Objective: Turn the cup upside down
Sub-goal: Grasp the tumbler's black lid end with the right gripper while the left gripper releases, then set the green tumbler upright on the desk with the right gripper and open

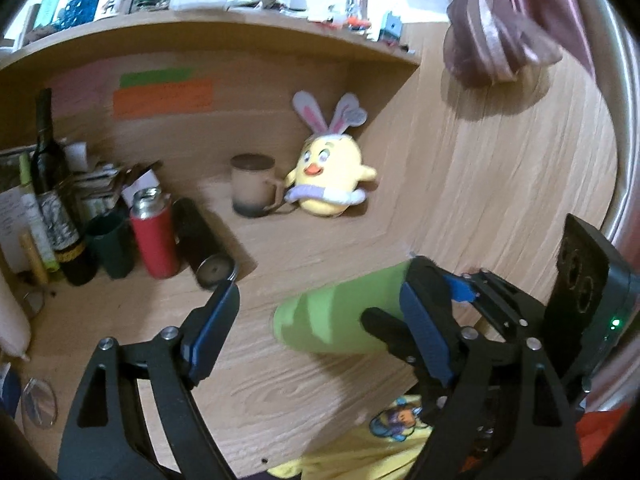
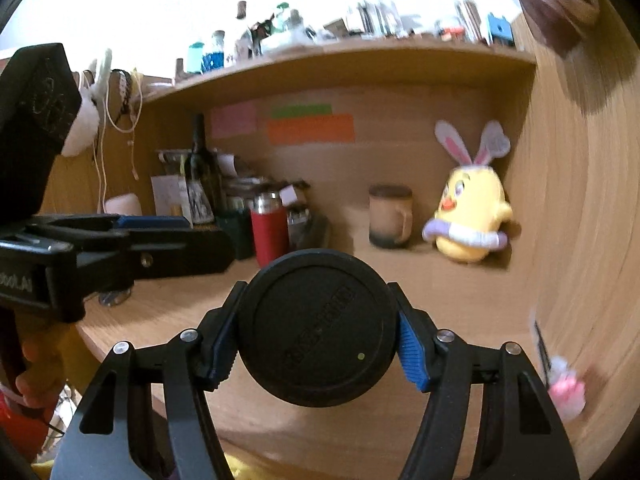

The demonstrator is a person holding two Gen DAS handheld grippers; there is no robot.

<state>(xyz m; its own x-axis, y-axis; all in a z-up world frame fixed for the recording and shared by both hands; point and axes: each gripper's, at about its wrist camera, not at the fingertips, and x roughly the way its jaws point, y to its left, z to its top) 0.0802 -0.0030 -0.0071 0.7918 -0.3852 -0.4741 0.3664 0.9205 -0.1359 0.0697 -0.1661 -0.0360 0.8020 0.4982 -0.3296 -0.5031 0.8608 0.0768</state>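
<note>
cup (image 1: pixel 340 320) rim: behind fingers (image 1: pixel 424 332) | shelf bottles (image 1: pixel 80 0): blurred

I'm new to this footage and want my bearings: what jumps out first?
The green cup lies tipped on its side above the desk, clamped in the right gripper, its black end filling the right wrist view. The left gripper is open beside it. At the back, a yellow chick plush with bunny ears stands beside a mug.

Right gripper (image 2: pixel 316 344) is clamped tight, both blue pads (image 2: pixel 412 354) pressed against the cup (image 2: pixel 318 330) it carries above the desk. Left gripper (image 1: pixel 320 332) hangs alongside on the left, fingers spread wide, gripping nothing, pointing toward the far shelf.
</note>
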